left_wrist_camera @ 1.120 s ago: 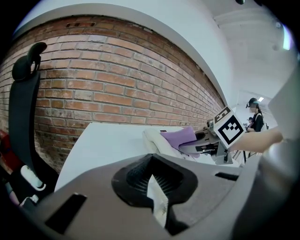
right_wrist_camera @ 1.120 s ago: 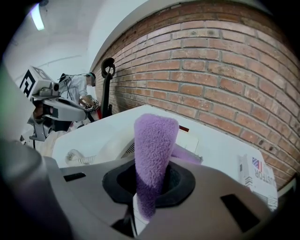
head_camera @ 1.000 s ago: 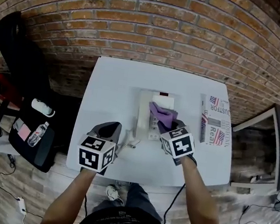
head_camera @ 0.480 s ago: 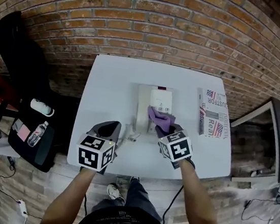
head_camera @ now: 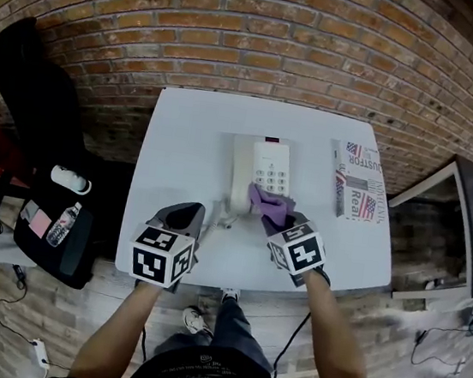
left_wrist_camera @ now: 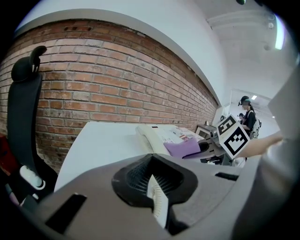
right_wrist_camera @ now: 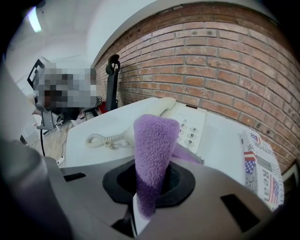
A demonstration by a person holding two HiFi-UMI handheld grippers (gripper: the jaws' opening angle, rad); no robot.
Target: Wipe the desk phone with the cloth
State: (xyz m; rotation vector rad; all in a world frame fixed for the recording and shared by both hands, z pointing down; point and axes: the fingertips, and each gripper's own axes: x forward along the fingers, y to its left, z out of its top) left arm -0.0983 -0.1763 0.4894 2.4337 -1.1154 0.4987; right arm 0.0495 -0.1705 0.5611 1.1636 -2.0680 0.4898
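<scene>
While my right claw is clamped on the purple cloth right at the near edge of the desk phone on the white table, my left claw hangs nearby, closed on nothing.

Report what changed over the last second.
The right claw, shut on the purple cloth, drew back from the keypad to the near edge of the phone, uncovering the keys. The left claw stayed shut and empty; the phone and newspaper stayed put.
</scene>
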